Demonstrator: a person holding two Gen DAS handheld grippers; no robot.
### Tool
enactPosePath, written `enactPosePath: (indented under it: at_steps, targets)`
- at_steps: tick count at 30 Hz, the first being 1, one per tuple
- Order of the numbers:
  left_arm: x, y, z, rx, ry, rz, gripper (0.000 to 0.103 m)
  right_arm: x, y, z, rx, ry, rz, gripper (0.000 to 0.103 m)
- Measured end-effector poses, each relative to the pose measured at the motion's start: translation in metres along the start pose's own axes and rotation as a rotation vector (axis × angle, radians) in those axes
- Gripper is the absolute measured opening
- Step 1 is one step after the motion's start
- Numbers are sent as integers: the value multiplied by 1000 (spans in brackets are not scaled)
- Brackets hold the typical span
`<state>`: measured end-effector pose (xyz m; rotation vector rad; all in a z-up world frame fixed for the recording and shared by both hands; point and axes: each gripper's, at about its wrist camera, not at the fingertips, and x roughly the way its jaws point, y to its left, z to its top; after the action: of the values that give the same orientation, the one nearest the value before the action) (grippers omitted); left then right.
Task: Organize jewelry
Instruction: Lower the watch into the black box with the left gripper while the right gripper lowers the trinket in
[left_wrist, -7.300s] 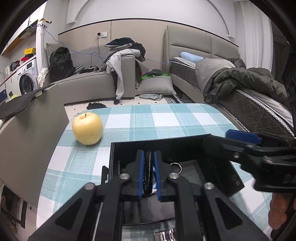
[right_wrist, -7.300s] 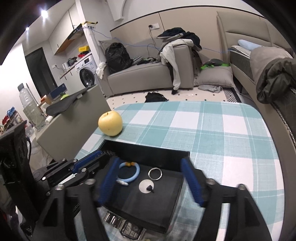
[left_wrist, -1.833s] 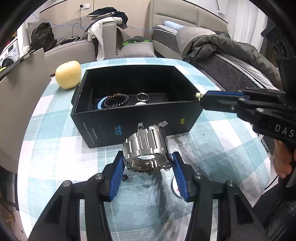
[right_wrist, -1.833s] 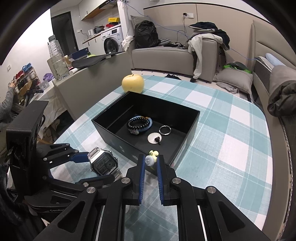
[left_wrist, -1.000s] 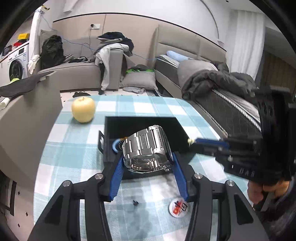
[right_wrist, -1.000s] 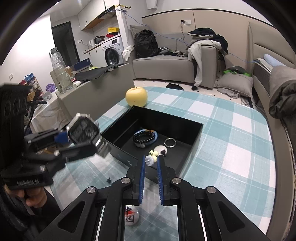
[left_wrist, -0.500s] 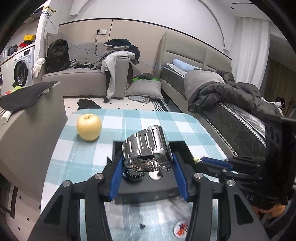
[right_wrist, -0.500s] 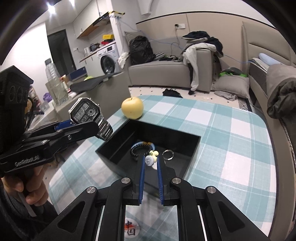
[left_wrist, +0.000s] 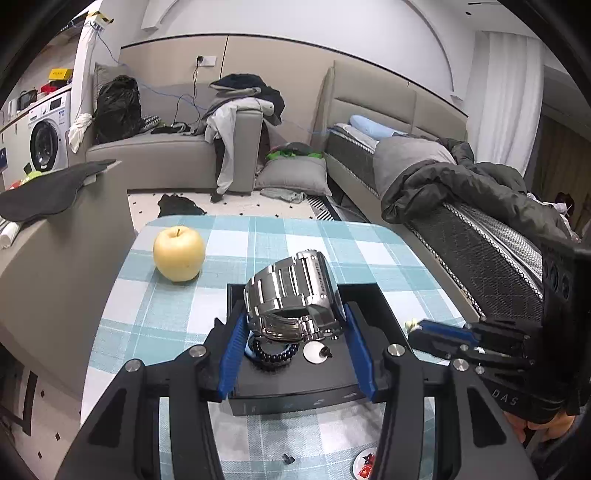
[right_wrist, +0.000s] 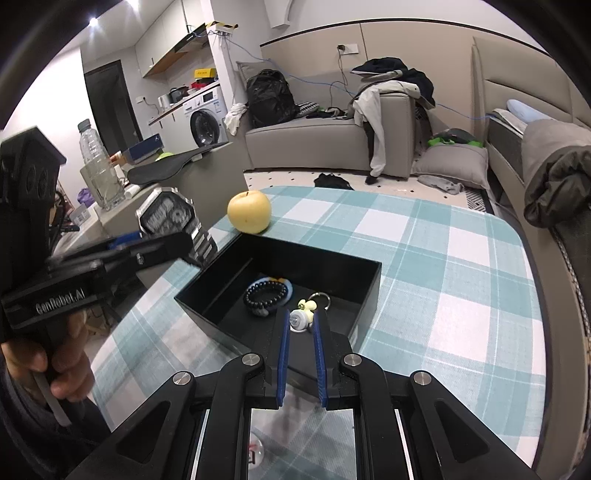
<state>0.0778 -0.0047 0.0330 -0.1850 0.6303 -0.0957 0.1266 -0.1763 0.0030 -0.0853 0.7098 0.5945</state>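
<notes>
My left gripper (left_wrist: 293, 322) is shut on a steel link watch (left_wrist: 291, 291), held in the air above the near part of the black box (left_wrist: 386, 308). In the box lie a black bead bracelet (left_wrist: 273, 350) and a white disc with a dark stud (left_wrist: 314, 350). In the right wrist view my right gripper (right_wrist: 301, 322) is shut on a small white and yellow charm (right_wrist: 300, 318) above the box's near wall (right_wrist: 369, 295). Below it lie the bead bracelet (right_wrist: 266, 295) and a metal ring (right_wrist: 322, 297). To the left, the watch (right_wrist: 166, 216) faces me.
A yellow apple (left_wrist: 179, 253) sits on the checked tablecloth just behind the box. A small round badge (left_wrist: 365, 461) and a tiny black stud (left_wrist: 287, 459) lie on the cloth near me. A hand (right_wrist: 62, 365) grips the left tool. Sofa and bed lie beyond the table.
Since a second ago the left gripper has carried the watch forward and slightly up, over the box; in the last half second it holds still. The right gripper keeps the charm in place.
</notes>
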Motion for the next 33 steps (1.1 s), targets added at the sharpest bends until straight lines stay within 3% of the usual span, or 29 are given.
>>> enactPosePath:
  at_steps: [18, 33]
  targets:
    - [13, 8, 7, -20, -1, 13, 45, 4, -6, 8, 28, -14, -2, 12]
    - [36, 9, -6, -8, 12, 39, 45, 42, 3, 11, 37, 62, 20, 12]
